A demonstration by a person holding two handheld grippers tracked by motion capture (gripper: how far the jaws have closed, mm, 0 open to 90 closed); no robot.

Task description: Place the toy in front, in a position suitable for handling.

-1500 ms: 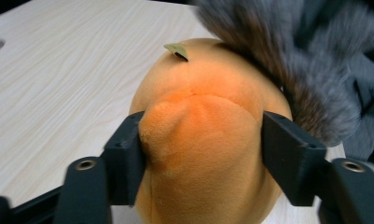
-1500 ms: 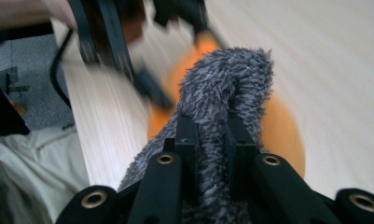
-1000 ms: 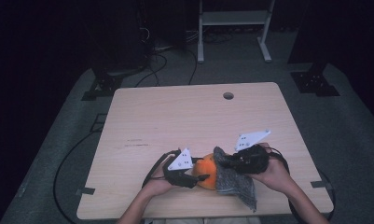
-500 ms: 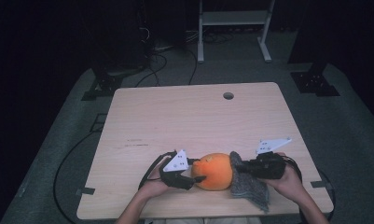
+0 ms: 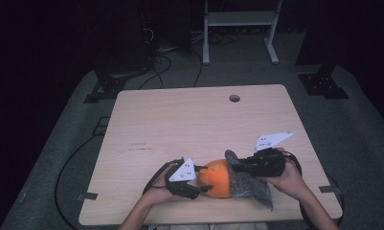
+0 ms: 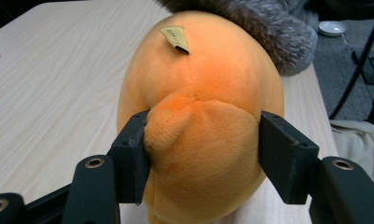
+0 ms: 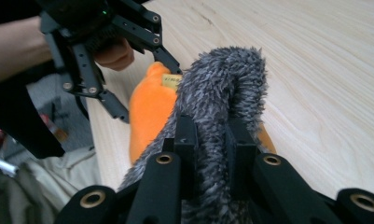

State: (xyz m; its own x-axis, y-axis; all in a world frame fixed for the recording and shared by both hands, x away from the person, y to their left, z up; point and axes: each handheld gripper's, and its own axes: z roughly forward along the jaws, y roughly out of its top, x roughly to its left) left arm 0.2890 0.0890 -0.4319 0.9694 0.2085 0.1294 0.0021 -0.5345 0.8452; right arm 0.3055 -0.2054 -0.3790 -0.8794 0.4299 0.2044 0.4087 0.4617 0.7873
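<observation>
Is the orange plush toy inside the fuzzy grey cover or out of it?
Partly out. The orange toy shows bare, squeezed by the left tool; the grey cover wraps its far end, pinched by the right tool.

Both forearms are reaching in over the table's (image 5: 146,129) near edge. The left gripper (image 5: 202,178) is clamping the orange plush (image 6: 198,93), while the right gripper (image 7: 211,140) is pinching the grey furry cloth (image 7: 222,79) beside it.

I read no text anywhere. The small yellow tag (image 6: 174,37) on the round orange plush toy (image 6: 201,121) carries dark marks, too blurred to make out from my feed.
</observation>
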